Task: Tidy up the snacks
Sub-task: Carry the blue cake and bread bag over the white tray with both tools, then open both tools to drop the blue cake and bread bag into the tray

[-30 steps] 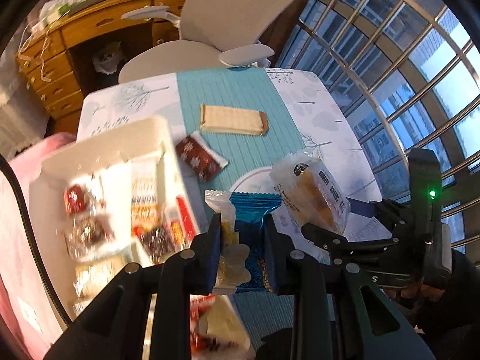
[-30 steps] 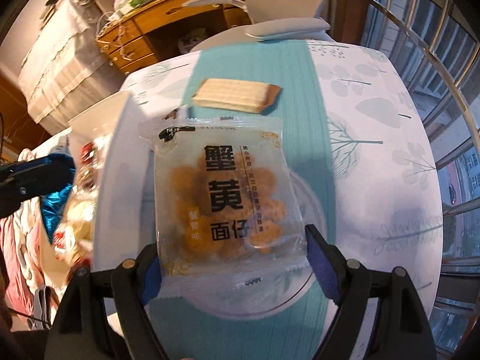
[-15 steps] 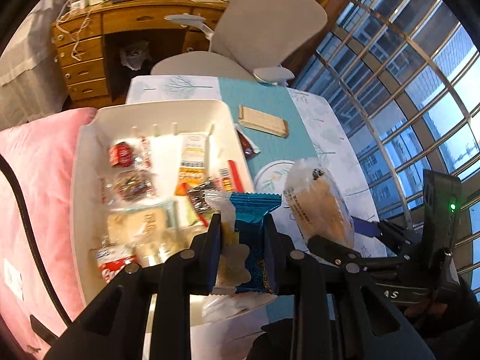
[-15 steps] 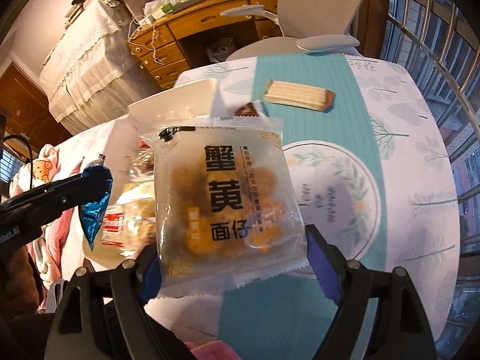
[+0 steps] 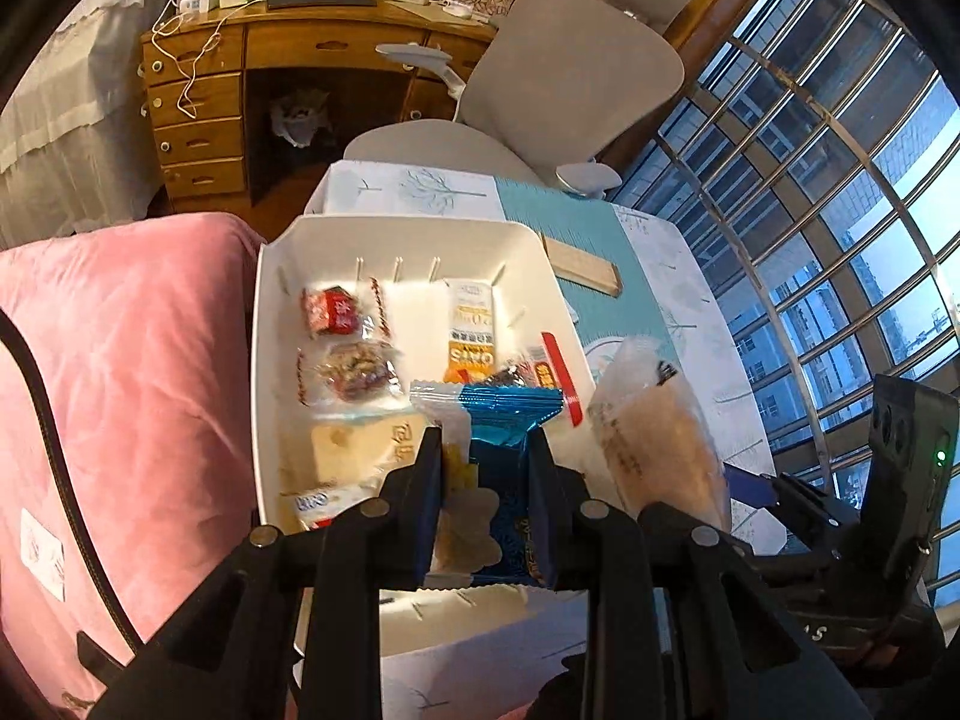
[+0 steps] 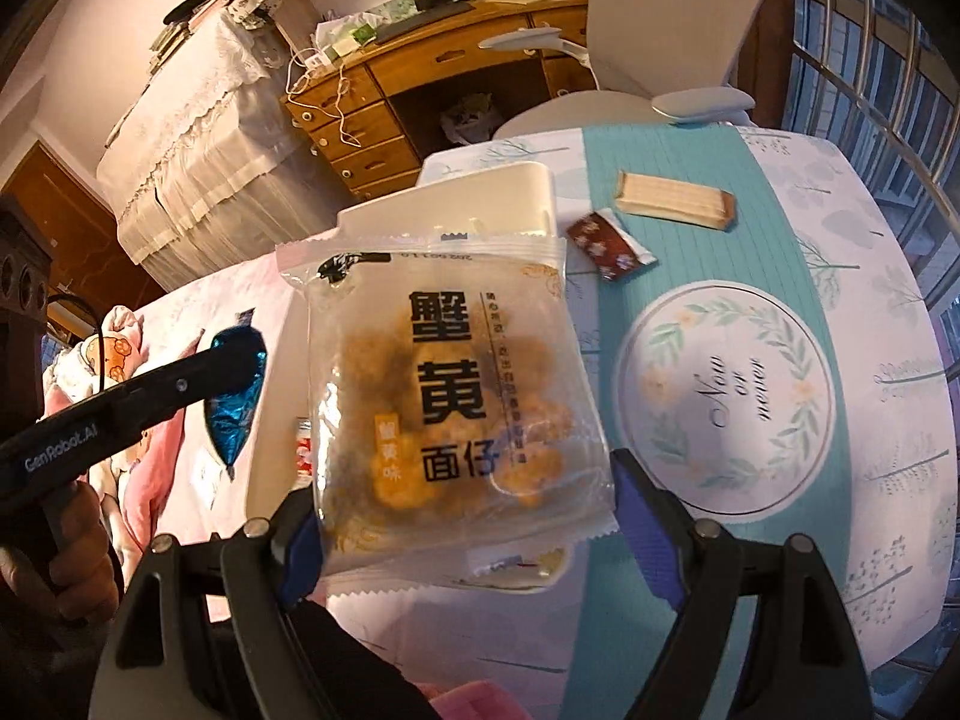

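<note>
- We see the left tongs (image 5: 485, 483) clenched on a blue foil snack pack (image 5: 507, 420); a clear-and-yellow wrapper (image 5: 447, 414) is pinched in alongside it; both hang over the near end of the white bin (image 5: 264, 360)
- Right tongs (image 6: 465, 516) spread wide, grasping a clear bag of golden-brown snack pieces (image 6: 444, 396) by its lower side edges; bag held upright, above the surface's (image 6: 888, 312) left edge and in front of the bin
- Bag print, large black characters: "蟹黄" over "面仔"; small orange tag reads "蟹黄味"; the fine text column is too small for us to read
- Left tool's arm carries "GenRobot.AI" in white, seen from the right wrist view; a hand (image 6: 60, 570) grips its handle
- Bin contents: orange-and-white bar marked "OATS" (image 5: 471, 330); red-wrapped item (image 5: 330, 312); clear pack of mixed nuts or similar (image 5: 357, 369); pale biscuit pack (image 5: 360, 450); other labels unreadable
- Left on the surface: wafer pack (image 6: 675, 201) on the teal runner (image 6: 660, 150); dark red floral sachet (image 6: 609, 246) just beside the bin's far corner; apart from each other
- Round motif on the runner reads "Now or never" (image 6: 732, 387)
- Pink bedding (image 5: 120, 360) left of the bin; grey office chair (image 5: 570, 78) and wooden desk (image 5: 288, 60) beyond
</note>
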Available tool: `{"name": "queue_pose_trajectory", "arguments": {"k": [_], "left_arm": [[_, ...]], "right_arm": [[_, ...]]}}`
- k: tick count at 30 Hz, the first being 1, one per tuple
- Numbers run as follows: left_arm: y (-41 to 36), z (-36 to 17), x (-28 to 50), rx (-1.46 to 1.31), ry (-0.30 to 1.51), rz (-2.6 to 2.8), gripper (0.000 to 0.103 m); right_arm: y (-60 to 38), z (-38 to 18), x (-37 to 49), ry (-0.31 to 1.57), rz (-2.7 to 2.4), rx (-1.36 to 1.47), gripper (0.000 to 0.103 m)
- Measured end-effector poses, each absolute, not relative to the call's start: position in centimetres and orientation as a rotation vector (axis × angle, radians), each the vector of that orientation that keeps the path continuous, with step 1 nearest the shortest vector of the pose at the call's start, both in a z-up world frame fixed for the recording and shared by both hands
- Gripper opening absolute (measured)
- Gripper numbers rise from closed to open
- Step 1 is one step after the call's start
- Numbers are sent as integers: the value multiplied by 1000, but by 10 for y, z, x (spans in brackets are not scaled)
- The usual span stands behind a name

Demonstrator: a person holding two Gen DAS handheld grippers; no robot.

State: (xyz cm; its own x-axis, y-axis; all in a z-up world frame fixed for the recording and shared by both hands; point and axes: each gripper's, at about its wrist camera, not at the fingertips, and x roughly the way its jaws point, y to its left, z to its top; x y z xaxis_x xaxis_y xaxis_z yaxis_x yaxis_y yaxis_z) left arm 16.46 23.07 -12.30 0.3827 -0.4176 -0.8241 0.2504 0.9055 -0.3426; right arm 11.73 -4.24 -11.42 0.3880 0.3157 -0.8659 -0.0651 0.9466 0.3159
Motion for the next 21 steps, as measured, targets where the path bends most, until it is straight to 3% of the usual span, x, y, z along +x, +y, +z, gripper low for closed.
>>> {"name": "queue_pose_trajectory", "arguments": {"k": [2, 4, 6, 7, 21], "left_arm": [[235, -122, 167, -167, 1096, -434, 24], [238, -121, 169, -160, 1094, -433, 31], [240, -122, 173, -153, 1114, -432, 69], [240, -122, 172, -151, 1118, -433, 73], [228, -132, 174, -103, 1203, -455, 79]], "right_arm": [[-34, -110, 118, 1136, 248, 239, 84], [-26, -107, 119, 1123, 252, 235, 85], [-20, -108, 120, 1125, 250, 231, 87], [-19, -108, 120, 1126, 245, 229, 87], [-24, -117, 109, 1152, 198, 274, 87]]}}
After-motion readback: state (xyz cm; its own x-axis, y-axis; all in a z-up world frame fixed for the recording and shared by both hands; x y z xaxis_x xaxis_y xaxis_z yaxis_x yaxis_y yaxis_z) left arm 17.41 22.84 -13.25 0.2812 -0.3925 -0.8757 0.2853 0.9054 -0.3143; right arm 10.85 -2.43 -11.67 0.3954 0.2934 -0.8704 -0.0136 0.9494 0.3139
